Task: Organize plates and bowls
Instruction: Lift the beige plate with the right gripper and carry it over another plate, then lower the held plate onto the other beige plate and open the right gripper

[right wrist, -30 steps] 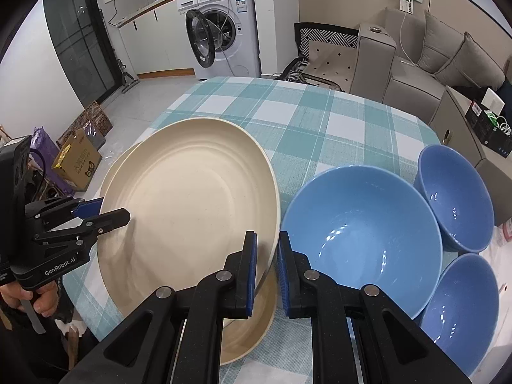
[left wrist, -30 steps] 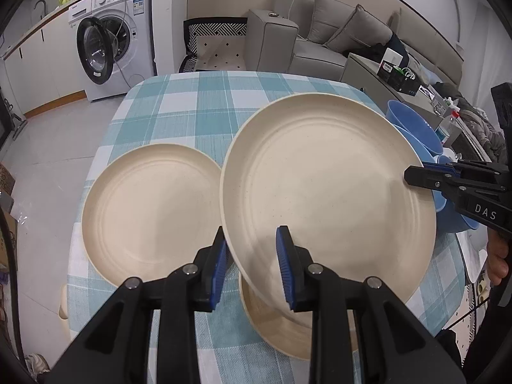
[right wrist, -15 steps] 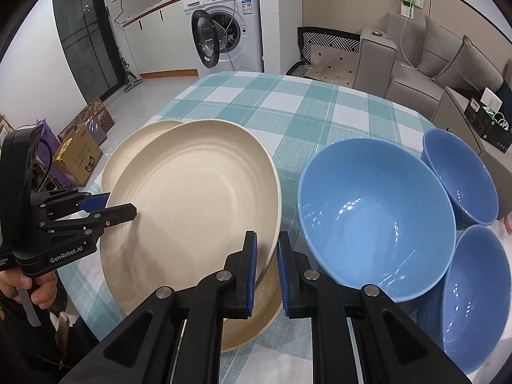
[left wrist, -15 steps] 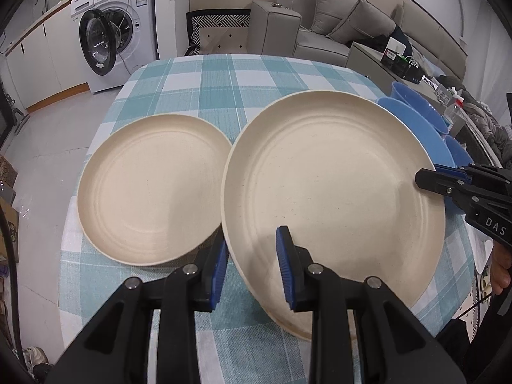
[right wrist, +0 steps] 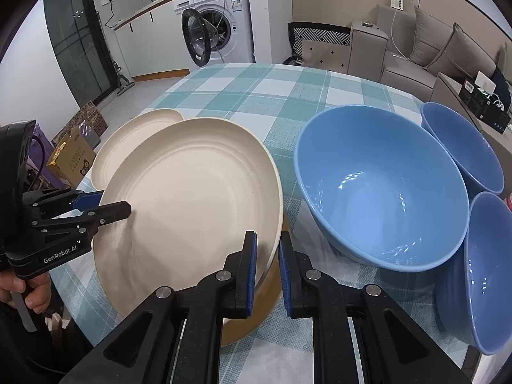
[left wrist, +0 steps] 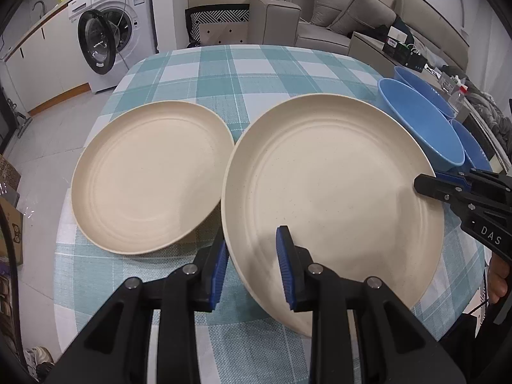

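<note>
A large cream plate [left wrist: 332,192] [right wrist: 192,204] hangs slightly tilted just above the checked table, gripped on two opposite rims. My left gripper [left wrist: 251,246] [right wrist: 105,204] is shut on its near-left rim. My right gripper [right wrist: 267,240] [left wrist: 425,185] is shut on the opposite rim. Directly under it lies another cream plate [right wrist: 246,323], mostly hidden. A third cream plate [left wrist: 150,176] [right wrist: 128,140] lies flat on the table to the left. A big blue bowl [right wrist: 377,192] [left wrist: 422,131] stands just right of the held plate.
Two smaller blue bowls [right wrist: 460,147] [right wrist: 486,262] lean against the big one near the table's right edge. The far half of the checked tablecloth [left wrist: 256,70] is bare. Beyond the table are a washing machine [left wrist: 108,38], a patterned chair [left wrist: 220,28] and a grey sofa [left wrist: 336,16].
Both grippers have come down with the held plate, closer to the plate lying under it. The plates and bowls on the table have not shifted.
</note>
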`<state>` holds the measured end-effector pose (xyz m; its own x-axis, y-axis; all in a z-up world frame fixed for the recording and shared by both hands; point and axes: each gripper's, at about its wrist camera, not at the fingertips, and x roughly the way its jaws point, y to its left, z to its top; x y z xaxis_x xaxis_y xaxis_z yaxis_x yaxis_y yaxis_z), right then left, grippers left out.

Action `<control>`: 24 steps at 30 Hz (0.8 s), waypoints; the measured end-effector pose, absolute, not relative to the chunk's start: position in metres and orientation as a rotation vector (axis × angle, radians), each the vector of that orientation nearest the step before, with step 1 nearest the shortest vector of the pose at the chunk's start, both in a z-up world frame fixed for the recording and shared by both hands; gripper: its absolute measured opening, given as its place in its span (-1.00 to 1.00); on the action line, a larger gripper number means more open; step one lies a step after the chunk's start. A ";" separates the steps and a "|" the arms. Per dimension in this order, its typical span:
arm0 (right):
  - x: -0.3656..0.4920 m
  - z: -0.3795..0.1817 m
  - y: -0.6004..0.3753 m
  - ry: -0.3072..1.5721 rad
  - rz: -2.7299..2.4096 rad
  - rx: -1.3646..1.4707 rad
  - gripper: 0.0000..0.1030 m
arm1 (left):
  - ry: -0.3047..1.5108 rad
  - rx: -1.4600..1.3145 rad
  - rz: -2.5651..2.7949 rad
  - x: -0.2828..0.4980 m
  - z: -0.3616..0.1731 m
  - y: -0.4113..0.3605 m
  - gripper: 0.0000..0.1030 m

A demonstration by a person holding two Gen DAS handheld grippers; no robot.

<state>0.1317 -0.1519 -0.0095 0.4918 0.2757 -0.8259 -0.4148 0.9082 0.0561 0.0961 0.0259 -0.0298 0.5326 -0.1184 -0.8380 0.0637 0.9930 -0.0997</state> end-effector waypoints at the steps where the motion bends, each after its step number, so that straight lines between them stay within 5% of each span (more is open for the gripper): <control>1: 0.131 -0.011 -0.152 0.973 0.417 -0.155 -0.72 | 1.005 -0.055 -0.107 0.096 -0.031 0.025 -0.48; 24: 0.130 -0.037 -0.149 0.998 0.391 -0.183 -0.68 | 1.023 -0.014 -0.095 0.091 -0.042 0.013 -0.43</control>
<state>0.1303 -0.1494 -0.0372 0.4797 0.2355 -0.8452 -0.4009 0.9157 0.0277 0.0914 0.0133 -0.0421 0.5170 -0.0857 -0.8517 0.0726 0.9958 -0.0562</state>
